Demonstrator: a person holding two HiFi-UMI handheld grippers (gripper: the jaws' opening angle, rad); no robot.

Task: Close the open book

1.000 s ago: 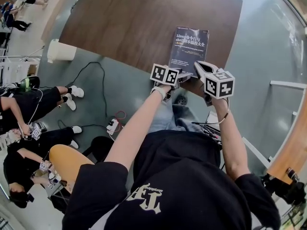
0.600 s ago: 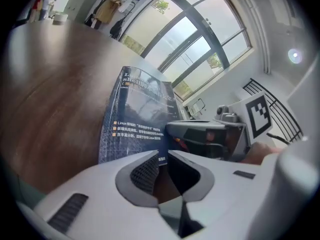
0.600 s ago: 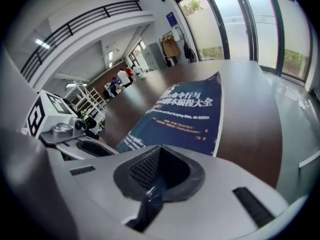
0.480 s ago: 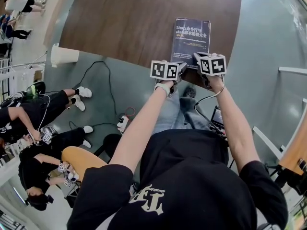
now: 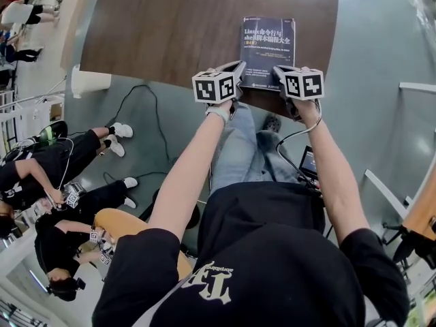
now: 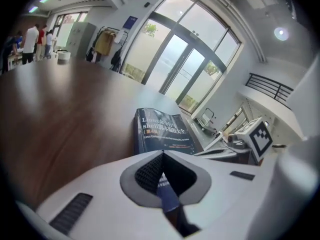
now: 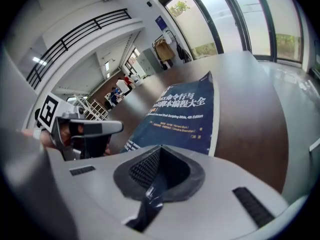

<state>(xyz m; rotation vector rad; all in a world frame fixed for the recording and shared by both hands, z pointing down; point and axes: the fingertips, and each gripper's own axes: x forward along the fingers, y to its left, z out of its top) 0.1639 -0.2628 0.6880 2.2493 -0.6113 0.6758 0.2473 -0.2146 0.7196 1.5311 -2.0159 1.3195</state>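
Apparently the task is finished. The left gripper (image 6: 162, 156) has just brought its jaws together with nothing between them. The right gripper (image 7: 160, 148) also has its jaws together and is empty. Both hover at the near end of the book (image 5: 268, 46), which lies shut with its cover up near the table's (image 5: 170, 26) near edge. Only drawing back seems left to do. Whether either gripper touches the book cannot be told, and the table's far side is cut off.

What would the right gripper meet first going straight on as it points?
Most likely the closed book: its dark cover lies directly beyond the right gripper, near the book's closest edge; depth is hard to judge.
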